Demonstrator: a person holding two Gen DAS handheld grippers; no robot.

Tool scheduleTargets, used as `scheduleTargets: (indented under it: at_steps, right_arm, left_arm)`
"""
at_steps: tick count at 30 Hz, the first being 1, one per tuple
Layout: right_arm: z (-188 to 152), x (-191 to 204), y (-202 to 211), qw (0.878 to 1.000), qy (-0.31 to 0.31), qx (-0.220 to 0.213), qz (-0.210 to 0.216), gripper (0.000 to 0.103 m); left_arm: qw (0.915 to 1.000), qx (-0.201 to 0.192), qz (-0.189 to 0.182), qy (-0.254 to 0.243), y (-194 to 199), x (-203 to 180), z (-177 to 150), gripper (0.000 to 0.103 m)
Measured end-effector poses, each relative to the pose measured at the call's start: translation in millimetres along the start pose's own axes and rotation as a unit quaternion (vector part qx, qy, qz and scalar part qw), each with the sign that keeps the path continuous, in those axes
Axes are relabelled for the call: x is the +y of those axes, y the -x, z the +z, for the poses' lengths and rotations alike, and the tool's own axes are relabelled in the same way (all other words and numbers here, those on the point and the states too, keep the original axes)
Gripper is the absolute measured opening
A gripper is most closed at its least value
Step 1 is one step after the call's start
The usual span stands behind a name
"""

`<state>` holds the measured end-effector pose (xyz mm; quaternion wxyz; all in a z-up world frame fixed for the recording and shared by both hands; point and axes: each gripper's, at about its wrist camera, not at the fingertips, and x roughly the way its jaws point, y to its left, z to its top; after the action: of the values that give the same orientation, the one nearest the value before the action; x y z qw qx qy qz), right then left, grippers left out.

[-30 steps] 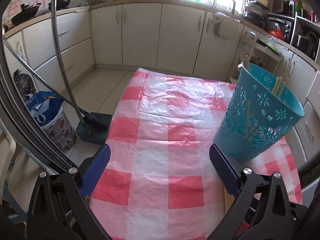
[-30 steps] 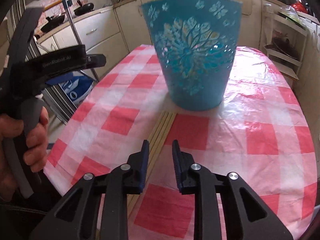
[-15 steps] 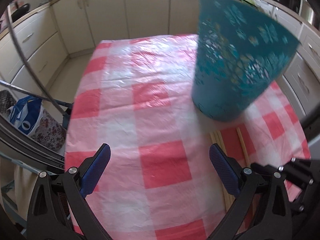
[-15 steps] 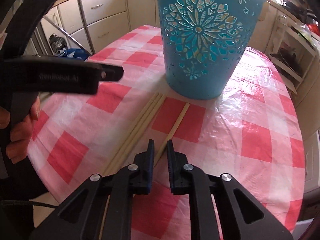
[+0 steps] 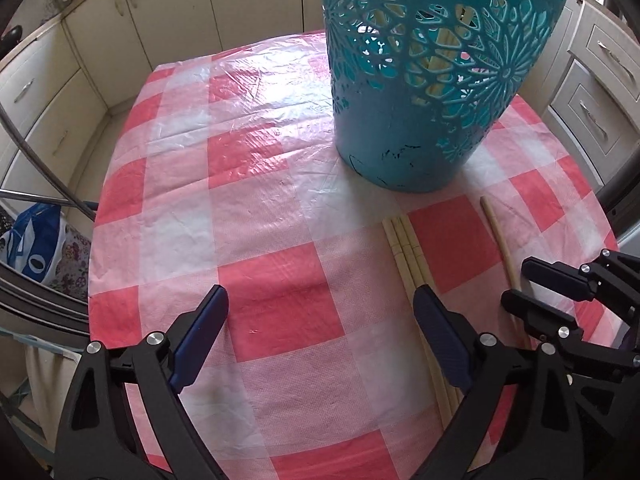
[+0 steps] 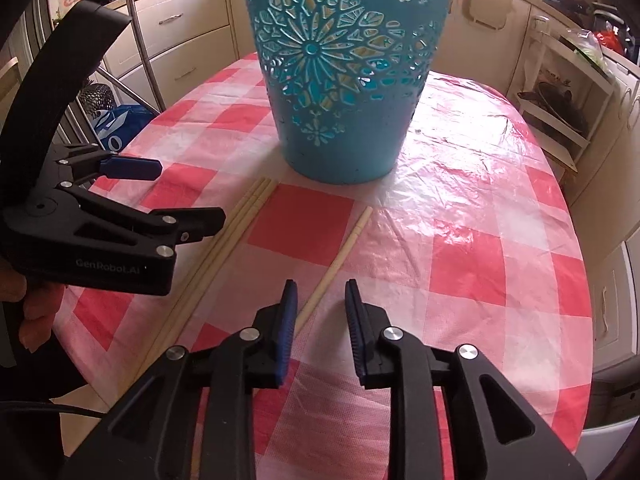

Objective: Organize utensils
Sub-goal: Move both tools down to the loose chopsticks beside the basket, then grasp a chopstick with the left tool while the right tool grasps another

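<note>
A teal cut-out basket stands on the red-and-white checked tablecloth, with chopsticks showing inside it. A bundle of three pale chopsticks lies on the cloth in front of it. A single chopstick lies apart to the right. My left gripper is open and empty, low over the cloth, its right finger above the bundle. My right gripper is open, its fingers on either side of the single chopstick's near part. It also shows in the left wrist view.
Kitchen cabinets ring the table. A blue and white bag sits on the floor to the left. A metal stand rises at the left. A wire rack stands at the right. The table edge curves near both grippers.
My left gripper has swung right and down toward the basket and chopsticks. My right gripper has opened wider and shifted onto the single chopstick, which lay apart from the bundle half a second ago.
</note>
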<state>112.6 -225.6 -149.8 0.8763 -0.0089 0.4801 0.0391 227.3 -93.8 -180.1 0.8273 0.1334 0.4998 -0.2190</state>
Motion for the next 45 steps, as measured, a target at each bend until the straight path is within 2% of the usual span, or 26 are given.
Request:
scheduleTargets:
  at_steps: [7, 12, 16, 19, 25, 27, 28, 34, 36, 37, 38, 39, 40, 41, 43, 45]
  right_arm:
    - [1.0, 0.3, -0.9, 1.0, -0.006, -0.004, -0.004, 0.033]
    - [1.8, -2.8, -2.5, 1.0, -0.018, -0.008, -0.007, 0.038]
    - [3.9, -2.6, -4.4, 1.0, -0.019, -0.01, -0.009, 0.043]
    - [4.1, -4.5, -4.5, 1.0, -0.021, -0.011, -0.009, 0.044]
    - [4.6, -4.0, -5.8, 1.0, -0.021, -0.014, -0.012, 0.047]
    - [4.8, -4.5, -6.0, 1.0, -0.018, -0.014, -0.013, 0.047]
    - [4.7, -5.7, -5.8, 1.0, -0.018, -0.013, -0.017, 0.047]
    - [5.1, -8.4, -8.1, 0.999, -0.025, -0.019, -0.025, 0.049]
    - [6.7, -7.3, -9.2, 0.999, -0.024, -0.02, -0.023, 0.049]
    - [7.2, -6.6, -9.9, 0.999, -0.021, -0.02, -0.02, 0.049]
    - [7.3, -5.5, -9.1, 1.0, -0.016, -0.019, -0.016, 0.047]
    - [7.7, -3.3, -8.2, 1.0, -0.006, -0.016, -0.008, 0.037]
    - [8.2, 0.0, -6.9, 1.0, 0.008, -0.01, 0.001, 0.021]
    - [8.6, 3.0, -6.5, 1.0, 0.018, -0.006, 0.005, 0.014]
    - [7.7, 5.2, -5.2, 0.999, 0.031, -0.004, 0.003, 0.014]
    - [8.0, 2.3, -6.1, 1.0, 0.019, -0.005, 0.005, 0.015]
  left_arm:
    - [0.9998, -0.003, -0.01, -0.015, 3.9, -10.8, -0.7, 0.079]
    - [0.9995, 0.0, -0.029, -0.008, 5.5, -9.3, -1.6, 0.07]
    - [0.9997, -0.002, -0.024, -0.002, 5.2, -4.3, 0.7, 0.064]
    - [0.9997, -0.001, -0.026, 0.003, 3.9, -0.6, 2.0, 0.064]
    - [0.9994, -0.004, -0.027, -0.02, 3.8, -14.4, 3.2, 0.063]
    - [0.9992, -0.007, -0.015, -0.037, 5.9, -20.4, 3.0, 0.056]
    - [0.9991, -0.003, -0.006, -0.043, 5.1, -21.9, 2.6, 0.044]
    - [0.9993, -0.003, -0.01, -0.036, 3.4, -19.7, 2.6, 0.042]
    - [0.9992, -0.005, -0.013, -0.037, 3.5, -21.7, 2.9, 0.038]
    - [0.999, -0.006, -0.02, -0.041, 4.0, -23.0, 3.0, 0.028]
    - [0.9986, -0.006, -0.025, -0.046, 4.4, -24.2, 2.7, 0.016]
    - [0.9983, -0.004, -0.032, -0.049, 4.8, -25.4, 2.1, 0.013]
    - [0.998, -0.002, -0.04, -0.05, 5.4, -25.4, 1.9, 0.01]
    - [0.9978, 0.0, -0.046, -0.048, 5.8, -24.0, 1.8, 0.01]
    - [0.9977, 0.002, -0.053, -0.043, 5.4, -21.4, 1.7, 0.01]
    - [0.9979, 0.004, -0.048, -0.043, 5.1, -22.2, 2.0, 0.01]
